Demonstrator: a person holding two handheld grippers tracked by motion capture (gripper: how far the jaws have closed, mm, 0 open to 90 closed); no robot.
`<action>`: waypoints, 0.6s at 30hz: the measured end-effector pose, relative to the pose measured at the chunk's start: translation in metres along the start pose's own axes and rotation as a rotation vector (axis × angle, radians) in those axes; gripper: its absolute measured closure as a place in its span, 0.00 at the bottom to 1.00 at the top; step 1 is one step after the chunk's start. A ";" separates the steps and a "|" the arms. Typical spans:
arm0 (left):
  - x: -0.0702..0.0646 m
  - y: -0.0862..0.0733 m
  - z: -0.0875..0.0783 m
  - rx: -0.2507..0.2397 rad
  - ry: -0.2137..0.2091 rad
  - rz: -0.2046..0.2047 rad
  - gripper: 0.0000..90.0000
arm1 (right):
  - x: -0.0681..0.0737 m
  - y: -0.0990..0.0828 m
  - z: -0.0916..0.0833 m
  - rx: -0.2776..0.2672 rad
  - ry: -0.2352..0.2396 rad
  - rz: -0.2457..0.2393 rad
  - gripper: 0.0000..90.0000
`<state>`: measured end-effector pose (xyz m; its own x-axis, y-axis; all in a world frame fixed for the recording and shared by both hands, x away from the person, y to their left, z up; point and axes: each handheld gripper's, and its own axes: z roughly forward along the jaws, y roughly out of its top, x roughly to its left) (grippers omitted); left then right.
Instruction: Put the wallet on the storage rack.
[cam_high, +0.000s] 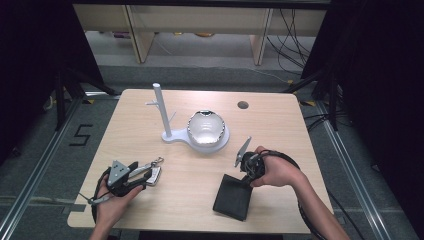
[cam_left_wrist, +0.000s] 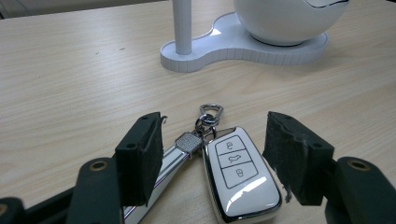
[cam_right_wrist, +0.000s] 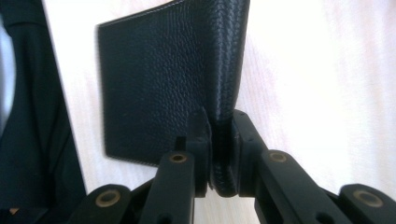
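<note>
A black leather wallet (cam_high: 233, 197) lies near the table's front edge, tipped up at one corner. My right gripper (cam_high: 243, 175) is shut on the wallet's folded edge (cam_right_wrist: 224, 93), and in the right gripper view its pads (cam_right_wrist: 198, 128) pinch the spine. At the front left, my left gripper (cam_high: 149, 172) stands open on the table. Between its pads lies a white and chrome car key fob (cam_left_wrist: 240, 179), untouched, with a metal clip (cam_left_wrist: 210, 114) and strap. In the high view the key fob (cam_high: 154, 176) sits just past the left hand.
A white stand with an upright post (cam_high: 161, 111) and a round white bowl (cam_high: 206, 129) occupies the table's middle; its base (cam_left_wrist: 224, 46) lies ahead of the left gripper. A cable hole (cam_high: 243, 105) is at the far right. Dark floor surrounds the table (cam_high: 280, 125).
</note>
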<state>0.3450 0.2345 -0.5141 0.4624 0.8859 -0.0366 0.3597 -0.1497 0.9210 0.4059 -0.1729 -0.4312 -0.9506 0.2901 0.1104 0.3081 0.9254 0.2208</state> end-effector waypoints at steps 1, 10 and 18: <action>0.000 0.000 0.000 0.000 0.001 0.002 0.41 | 0.002 0.000 -0.006 -0.019 -0.019 -0.014 0.91; 0.000 0.000 -0.001 0.003 0.013 0.002 0.41 | 0.010 0.000 -0.048 -0.101 -0.195 -0.065 0.91; -0.001 -0.001 0.000 -0.003 0.003 0.006 0.41 | 0.009 -0.003 -0.060 -0.182 -0.315 -0.060 0.91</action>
<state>0.3440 0.2344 -0.5153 0.4619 0.8864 -0.0299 0.3547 -0.1537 0.9222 0.3990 -0.1878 -0.3726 -0.9234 0.3239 -0.2059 0.2261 0.8926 0.3899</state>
